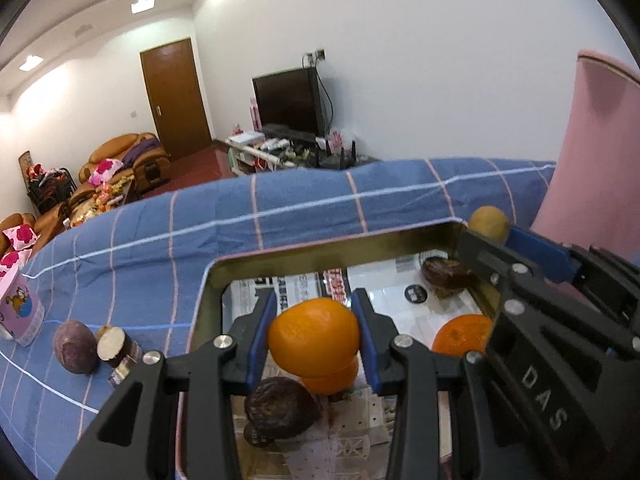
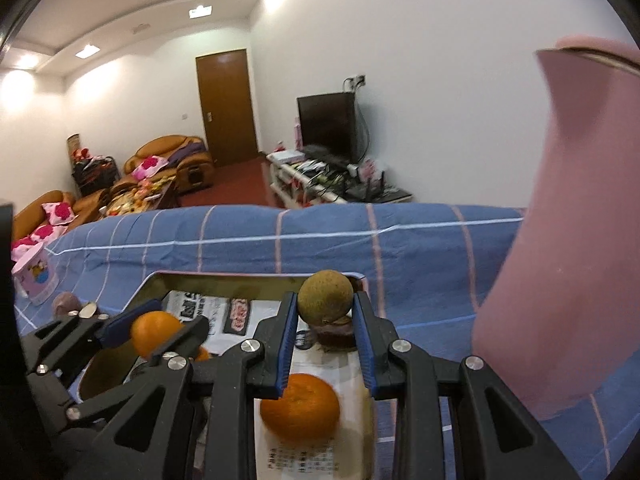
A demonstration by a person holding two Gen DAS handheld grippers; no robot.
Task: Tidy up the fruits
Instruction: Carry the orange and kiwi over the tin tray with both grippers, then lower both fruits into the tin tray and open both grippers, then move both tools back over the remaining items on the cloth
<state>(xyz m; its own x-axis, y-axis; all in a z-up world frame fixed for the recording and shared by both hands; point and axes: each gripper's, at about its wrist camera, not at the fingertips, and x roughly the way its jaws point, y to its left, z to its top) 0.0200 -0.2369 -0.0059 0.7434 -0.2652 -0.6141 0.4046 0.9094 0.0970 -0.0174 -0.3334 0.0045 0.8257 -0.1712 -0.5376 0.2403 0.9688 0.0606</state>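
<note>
Blue checked bedsheet under tin tray; left hand-held gripper clamping soft, squashable orange mid-belly, right hand-held gripper pinching small, firm brownish fruit.

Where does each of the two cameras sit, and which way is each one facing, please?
Left wrist: on the left gripper, looking forward and down into the tin tray; its fingers clamp an orange.
Right wrist: on the right gripper, clamping a brownish-green fruit over the tray's far corner.
Shared: tray, both grippers, blue checked cloth.
</note>
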